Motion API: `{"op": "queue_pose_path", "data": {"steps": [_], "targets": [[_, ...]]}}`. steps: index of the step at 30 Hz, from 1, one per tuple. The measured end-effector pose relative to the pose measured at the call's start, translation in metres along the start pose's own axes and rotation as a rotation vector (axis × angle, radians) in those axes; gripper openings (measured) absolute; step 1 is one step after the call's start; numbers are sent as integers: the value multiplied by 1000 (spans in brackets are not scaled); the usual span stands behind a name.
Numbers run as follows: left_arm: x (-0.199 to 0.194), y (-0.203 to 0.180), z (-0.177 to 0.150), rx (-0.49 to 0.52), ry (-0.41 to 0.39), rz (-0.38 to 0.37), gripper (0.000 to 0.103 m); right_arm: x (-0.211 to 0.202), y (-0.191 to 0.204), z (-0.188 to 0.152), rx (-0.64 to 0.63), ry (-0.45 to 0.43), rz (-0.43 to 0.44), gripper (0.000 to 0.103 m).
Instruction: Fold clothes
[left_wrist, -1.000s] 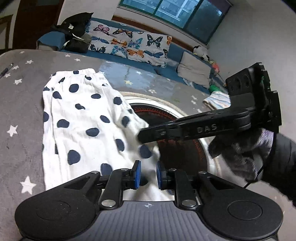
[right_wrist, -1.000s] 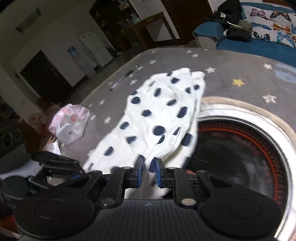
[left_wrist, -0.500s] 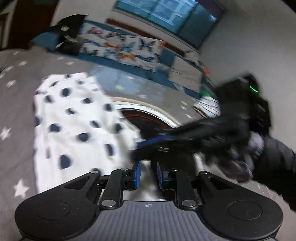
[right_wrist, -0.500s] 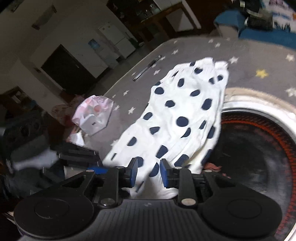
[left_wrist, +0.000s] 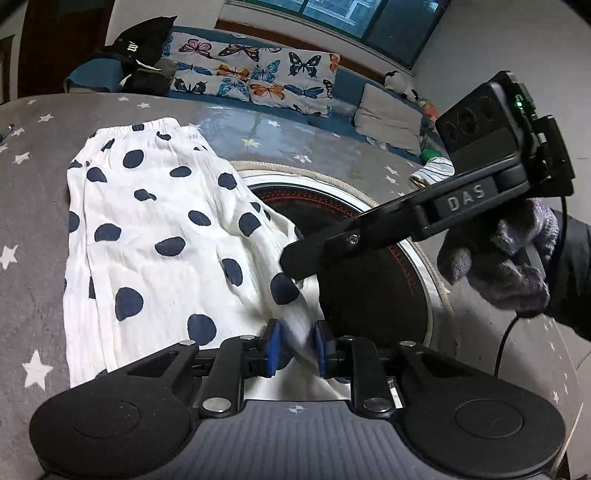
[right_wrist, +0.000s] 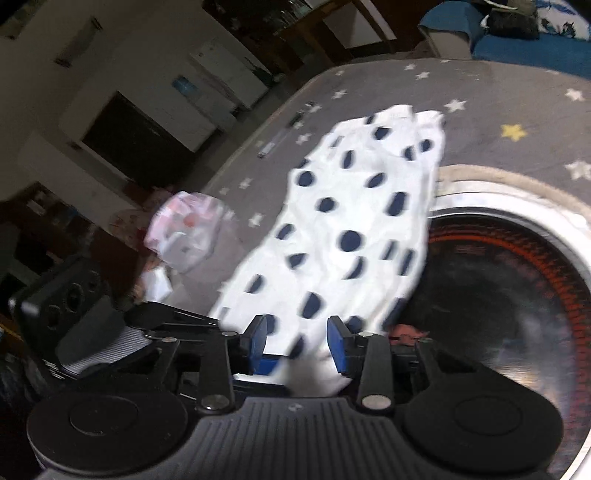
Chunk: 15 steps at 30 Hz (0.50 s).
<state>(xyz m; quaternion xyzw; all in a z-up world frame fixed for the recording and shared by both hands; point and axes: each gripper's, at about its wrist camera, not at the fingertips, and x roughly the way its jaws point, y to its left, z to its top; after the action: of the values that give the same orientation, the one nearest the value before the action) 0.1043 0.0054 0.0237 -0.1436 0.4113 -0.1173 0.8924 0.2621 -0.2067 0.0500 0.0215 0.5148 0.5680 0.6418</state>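
A white garment with navy polka dots (left_wrist: 155, 229) lies on the grey star-patterned table cover (left_wrist: 33, 206), its near end draped over a round black heater (left_wrist: 373, 295). My left gripper (left_wrist: 294, 347) is open, its blue pads either side of a raised fold at the garment's near end. My right gripper (right_wrist: 298, 343) is open over the same near end of the garment (right_wrist: 343, 236). In the left wrist view the right gripper (left_wrist: 295, 258) reaches in from the right, held by a gloved hand (left_wrist: 498, 262), its tip on the cloth.
The heater's metal rim (right_wrist: 517, 214) sits in the middle of the table. A pen (right_wrist: 280, 136) and a pink plastic bag (right_wrist: 184, 229) lie off to the left. A sofa with butterfly cushions (left_wrist: 255, 77) stands behind the table.
Both grippers have opened wider; the right one opened most. The right gripper swung in over the garment's near end, and the cloth bunched up between the left pads.
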Motion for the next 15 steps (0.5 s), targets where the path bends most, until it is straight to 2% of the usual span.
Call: {"op": "queue_pose_path", "data": {"steps": [4,10,15], "targets": [[0,7,-1,-26,-6,-7,22,-6,-8,-4,-12,16,-14,37],[0,16,-1,-53,-9,-25,22,-2,9,-9,-186,51,-107,35],[-6,13,-4,-47,-19,-22,22,6,24,-7,-327,95,-138,32]]}}
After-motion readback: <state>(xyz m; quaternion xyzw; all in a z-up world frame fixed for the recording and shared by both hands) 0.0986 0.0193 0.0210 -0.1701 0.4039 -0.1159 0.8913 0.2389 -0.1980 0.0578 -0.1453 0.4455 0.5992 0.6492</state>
